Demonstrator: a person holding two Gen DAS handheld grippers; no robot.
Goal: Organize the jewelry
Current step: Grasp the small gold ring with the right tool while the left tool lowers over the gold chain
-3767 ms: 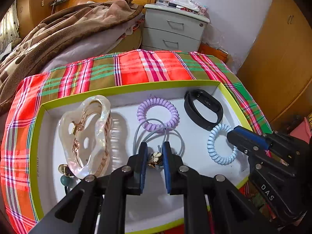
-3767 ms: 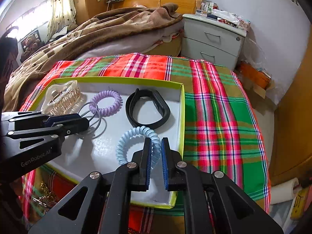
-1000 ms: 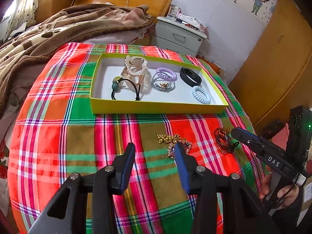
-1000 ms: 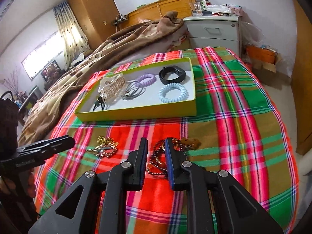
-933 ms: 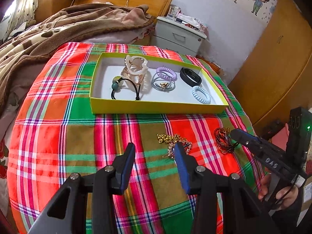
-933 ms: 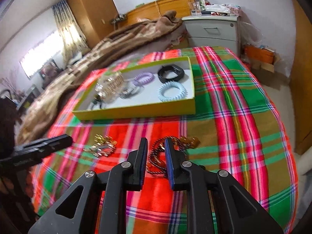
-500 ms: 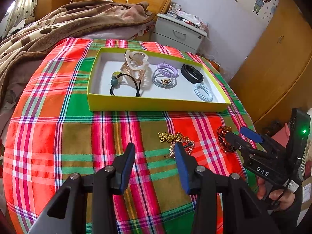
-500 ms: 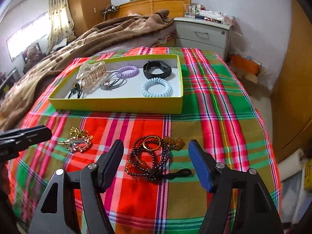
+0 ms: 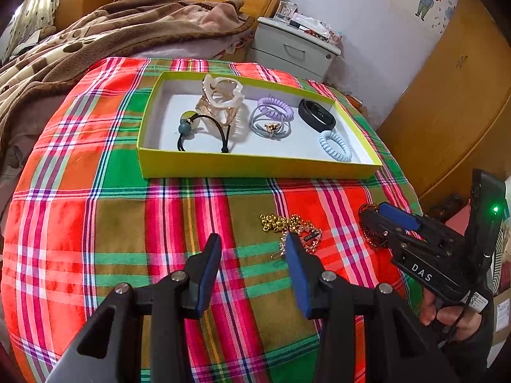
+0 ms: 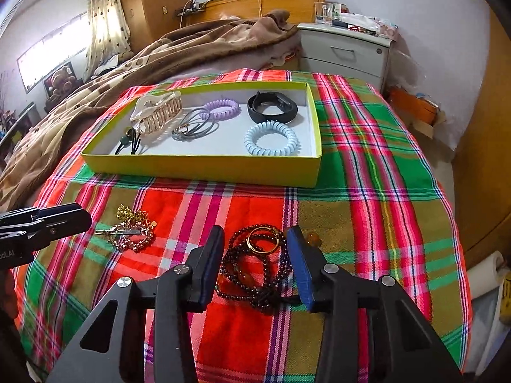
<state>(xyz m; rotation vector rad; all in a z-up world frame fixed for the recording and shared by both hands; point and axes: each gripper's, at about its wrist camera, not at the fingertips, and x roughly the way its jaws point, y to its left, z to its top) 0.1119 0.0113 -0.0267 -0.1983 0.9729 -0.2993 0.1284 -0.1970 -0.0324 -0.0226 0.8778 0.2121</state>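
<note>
While six hair pieces already lie in the shallow yellow-green cardboard box [image 10: 204,167], two tangles wait on the plaid tablecloth. The right hand-held gripper [image 10: 255,263], jaws just narrowing, straddles the dark beaded bracelet bundle [image 10: 255,268] without pinching it; the left hand-held gripper [image 9: 252,271] hangs open and empty beside the gold chain heap [image 9: 292,228].

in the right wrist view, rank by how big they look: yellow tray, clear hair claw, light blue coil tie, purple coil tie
1. yellow tray, by far.
2. clear hair claw and light blue coil tie: about alike, so not ranked.
3. purple coil tie, though it lies further from the camera, so this is unsure.
</note>
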